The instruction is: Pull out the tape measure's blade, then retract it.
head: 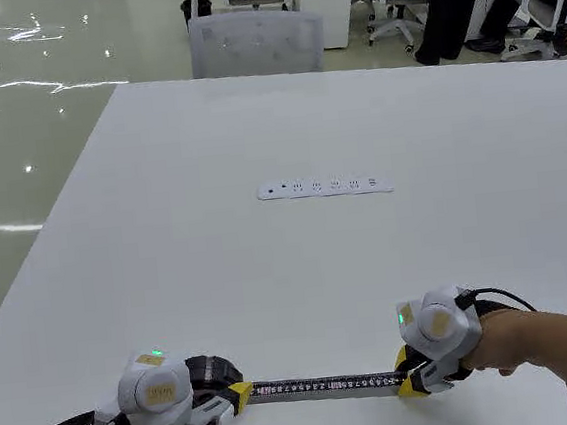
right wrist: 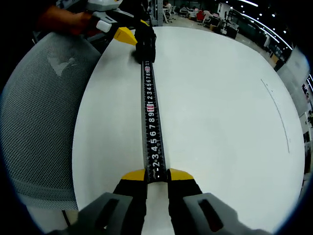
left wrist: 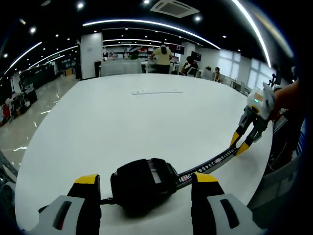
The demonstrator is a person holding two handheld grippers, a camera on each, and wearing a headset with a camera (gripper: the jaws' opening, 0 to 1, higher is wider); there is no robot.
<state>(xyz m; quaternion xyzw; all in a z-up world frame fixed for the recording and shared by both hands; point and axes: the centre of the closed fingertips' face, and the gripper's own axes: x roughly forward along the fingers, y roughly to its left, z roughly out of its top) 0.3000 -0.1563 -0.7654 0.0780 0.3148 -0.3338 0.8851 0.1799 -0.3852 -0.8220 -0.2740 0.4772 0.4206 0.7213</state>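
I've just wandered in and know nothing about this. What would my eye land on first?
A tape measure's blade, numbers showing, stretches flat along the near edge of the white table. The right gripper pinches its free end between yellow-tipped jaws, while the black case sits between the left gripper's jaws. Farther back, a white power strip lies mid-table.

Matt black plastic case between the left fingers; printed metal blade between the right fingers; smooth white surface
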